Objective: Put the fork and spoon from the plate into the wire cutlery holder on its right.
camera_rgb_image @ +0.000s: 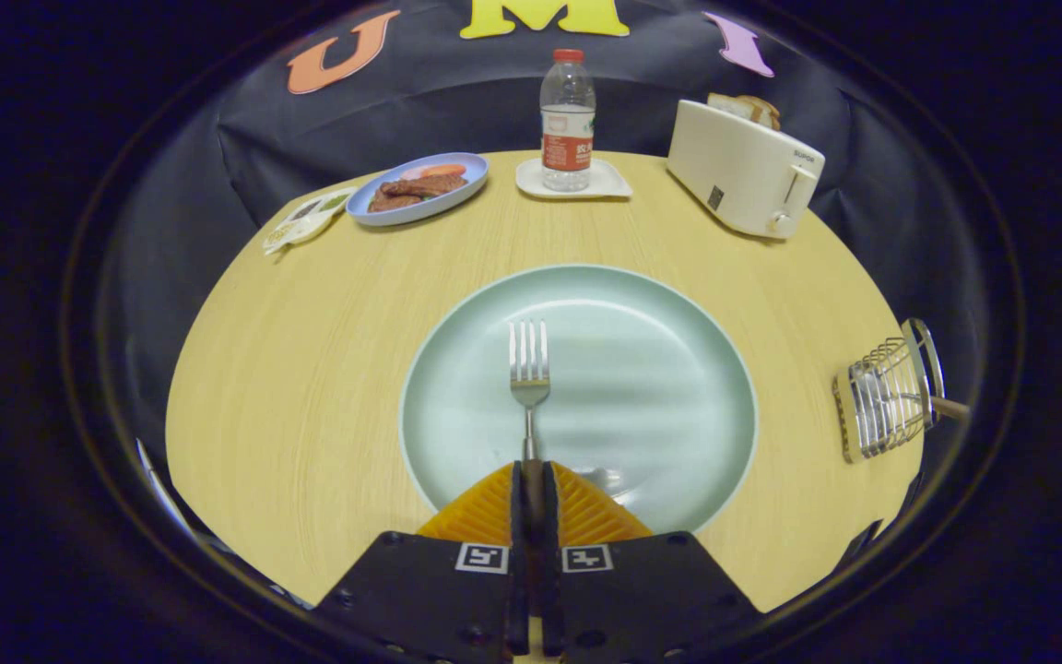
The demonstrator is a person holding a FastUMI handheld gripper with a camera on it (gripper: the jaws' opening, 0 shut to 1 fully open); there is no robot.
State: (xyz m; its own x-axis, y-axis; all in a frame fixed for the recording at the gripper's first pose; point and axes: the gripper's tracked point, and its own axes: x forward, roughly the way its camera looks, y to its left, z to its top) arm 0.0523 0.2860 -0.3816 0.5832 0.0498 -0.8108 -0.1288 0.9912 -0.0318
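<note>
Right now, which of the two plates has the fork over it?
The large pale green plate just ahead of the tongs, bare except for the fork they are shut on. The small blue plate at the far edge holds food.

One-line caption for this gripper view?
Gripper shut on the fork handle above the plate, wire cutlery holder to the right.

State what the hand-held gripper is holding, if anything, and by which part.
The hand-held gripper is shut on the fork, both fingers pressing its handle near the end, tines pointing ahead over the green plate.
</note>
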